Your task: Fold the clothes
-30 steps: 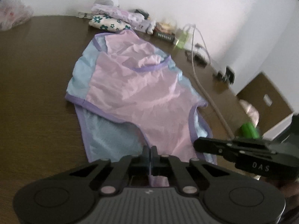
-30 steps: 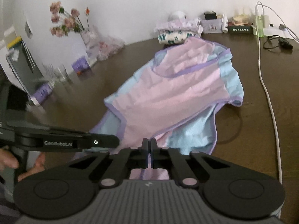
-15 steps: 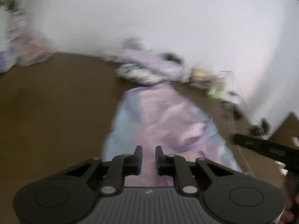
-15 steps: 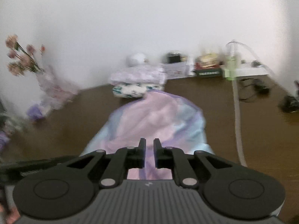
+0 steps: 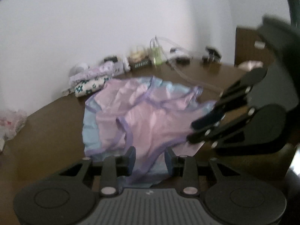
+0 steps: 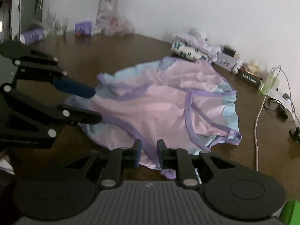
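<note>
The garment (image 6: pixel 161 108), pink with blue panels and purple trim, lies crumpled on the brown table (image 6: pixel 116 54), spread out ahead of both my grippers. My left gripper (image 5: pixel 150 157) has its fingers apart, with the near hem of the cloth showing in the gap between them; I cannot tell whether the pads touch the fabric. My right gripper (image 6: pixel 149 152) is likewise spread, its fingers standing either side of the near edge of the pink panel. From the right wrist view I see the left gripper (image 6: pixel 93 105) coming in from the left side, its two fingers parted at the garment's left edge, one above the cloth and one low beside it. From the left wrist view the right gripper (image 5: pixel 193 131) reaches in from the right, blurred, its tips at the garment's right edge.

Past the garment, near the wall (image 6: pixel 206 9), sits a stack of folded clothes (image 6: pixel 189 46). A white cable (image 6: pixel 257 123) runs along the table to the right of the garment, well apart from it. A row of small boxes (image 6: pixel 247 76) lines the wall side. At the far left corner stand a vase of flowers (image 6: pixel 105 5) and some glasses (image 6: pixel 61 25).
</note>
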The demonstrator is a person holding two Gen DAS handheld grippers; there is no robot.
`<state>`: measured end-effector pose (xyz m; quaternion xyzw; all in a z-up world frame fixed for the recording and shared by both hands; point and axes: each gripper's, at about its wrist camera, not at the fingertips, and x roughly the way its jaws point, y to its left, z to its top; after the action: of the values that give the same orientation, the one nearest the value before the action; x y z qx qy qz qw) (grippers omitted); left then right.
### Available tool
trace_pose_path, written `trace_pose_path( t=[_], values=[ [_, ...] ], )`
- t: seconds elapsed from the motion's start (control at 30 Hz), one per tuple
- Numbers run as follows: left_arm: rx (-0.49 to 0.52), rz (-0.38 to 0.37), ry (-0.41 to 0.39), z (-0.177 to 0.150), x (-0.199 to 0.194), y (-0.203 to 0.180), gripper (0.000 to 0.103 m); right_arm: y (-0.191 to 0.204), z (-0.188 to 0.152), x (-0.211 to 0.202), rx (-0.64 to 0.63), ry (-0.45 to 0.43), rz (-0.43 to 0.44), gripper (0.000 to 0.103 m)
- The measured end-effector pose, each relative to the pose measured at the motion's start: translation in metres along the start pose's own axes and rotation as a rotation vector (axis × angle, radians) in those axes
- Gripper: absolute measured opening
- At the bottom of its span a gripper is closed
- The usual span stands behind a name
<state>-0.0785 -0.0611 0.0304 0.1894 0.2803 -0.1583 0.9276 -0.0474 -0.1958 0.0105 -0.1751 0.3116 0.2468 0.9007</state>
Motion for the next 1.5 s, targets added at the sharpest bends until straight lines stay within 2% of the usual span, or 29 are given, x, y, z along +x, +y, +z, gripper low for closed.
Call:
trace_pose_path(
  t=[0.07,0.13,0.23,0.4,0.47,0.5,0.67,0.77,0.83,0.87,0.93,1.03,1.1,1.13,1.17,1.27,1.37,1.5],
  values=[
    [0.005,0.039,0.037,0.0,0.008,0.002,0.031,-0.003,-0.001,0.002,0.012,-0.01,-0.001,0.014],
    [0.001,0.051,0.068,-0.005,0.01,0.007,0.03,-0.01,0.003,-0.005,0.063,-0.042,0.009,0.004],
    [0.005,0.086,0.094,-0.014,0.007,0.015,0.03,-0.022,0.01,-0.015,0.14,-0.09,0.024,0.003],
    [-0.019,0.067,0.003,-0.003,-0.015,0.011,0.03,-0.041,0.021,-0.032,0.264,-0.168,0.051,0.003],
    [-0.045,0.05,-0.025,0.008,-0.012,0.001,0.042,-0.042,0.027,-0.036,0.269,-0.187,0.054,0.003],
    [-0.041,0.063,-0.019,0.01,-0.007,-0.003,0.044,-0.042,0.029,-0.038,0.268,-0.195,0.049,0.003],
    [-0.054,0.239,0.056,0.005,0.016,-0.007,0.042,-0.043,0.037,-0.047,0.259,-0.227,0.022,0.003],
    [-0.086,0.303,0.076,-0.002,0.01,0.006,0.039,-0.046,0.033,-0.046,0.254,-0.213,-0.018,0.003],
    [-0.113,0.305,0.081,-0.003,0.004,0.012,0.033,-0.047,0.029,-0.043,0.259,-0.2,-0.024,0.003],
    [-0.13,0.297,0.083,-0.004,0.002,0.014,0.021,-0.047,0.027,-0.041,0.259,-0.192,-0.02,0.003],
    [-0.158,0.271,0.085,-0.005,0.002,0.015,0.004,-0.042,0.022,-0.033,0.245,-0.165,-0.009,0.003],
    [-0.149,0.254,0.074,-0.003,0.006,0.01,0.004,-0.032,0.015,-0.02,0.208,-0.133,-0.05,0.004],
    [-0.162,0.239,0.072,0.0,0.007,0.009,0.003,-0.026,0.009,-0.011,0.187,-0.116,-0.108,0.015],
    [-0.178,0.233,0.079,0.001,0.007,0.01,0.002,-0.023,0.006,-0.009,0.173,-0.104,-0.149,0.026],
    [-0.192,0.229,0.088,0.002,0.007,0.011,0.002,-0.019,0.003,-0.01,0.15,-0.097,-0.175,0.031],
    [-0.267,0.207,0.1,0.004,0.007,0.019,0.002,-0.003,-0.004,-0.022,0.081,-0.122,-0.12,0.038],
    [-0.351,0.176,0.105,0.004,0.007,0.03,0.002,0.021,-0.008,-0.016,-0.008,-0.097,-0.114,0.04],
    [-0.419,0.201,0.083,0.002,-0.002,0.039,0.001,0.035,-0.011,-0.001,-0.101,-0.061,-0.265,0.037]
  ],
)
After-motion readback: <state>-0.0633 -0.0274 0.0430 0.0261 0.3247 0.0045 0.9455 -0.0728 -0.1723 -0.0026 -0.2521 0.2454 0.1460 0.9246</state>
